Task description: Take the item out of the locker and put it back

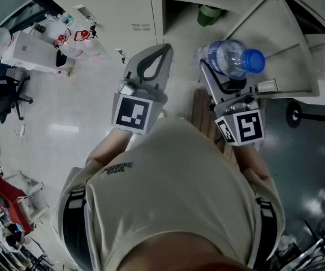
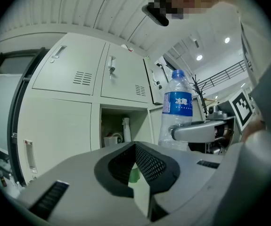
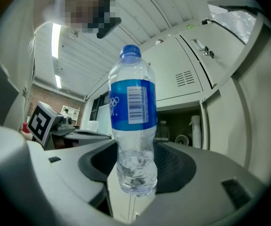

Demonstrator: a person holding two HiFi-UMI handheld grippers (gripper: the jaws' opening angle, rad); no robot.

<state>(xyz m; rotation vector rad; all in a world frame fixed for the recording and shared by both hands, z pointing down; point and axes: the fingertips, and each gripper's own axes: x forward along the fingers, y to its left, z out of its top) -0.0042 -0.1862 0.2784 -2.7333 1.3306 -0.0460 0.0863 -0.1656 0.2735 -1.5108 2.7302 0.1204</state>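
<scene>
A clear water bottle point(image 1: 232, 58) with a blue cap and blue label stands upright between the jaws of my right gripper point(image 1: 225, 73), which is shut on its lower body. In the right gripper view the bottle point(image 3: 132, 126) fills the middle, pinched low down by my right gripper point(image 3: 135, 171). My left gripper point(image 1: 166, 48) is beside it on the left, shut and holding nothing. In the left gripper view its jaw tips point(image 2: 135, 146) meet, and the bottle point(image 2: 176, 112) shows to the right. The open locker compartment point(image 2: 121, 126) lies ahead of both grippers.
The open compartment point(image 3: 184, 126) holds a white spray bottle point(image 3: 195, 128), a cup and a green object point(image 1: 208, 14). Closed locker doors point(image 2: 71, 65) sit above and to the left. The locker's open door point(image 1: 289, 49) swings out on the right. Clutter lies on the floor at left point(image 1: 66, 38).
</scene>
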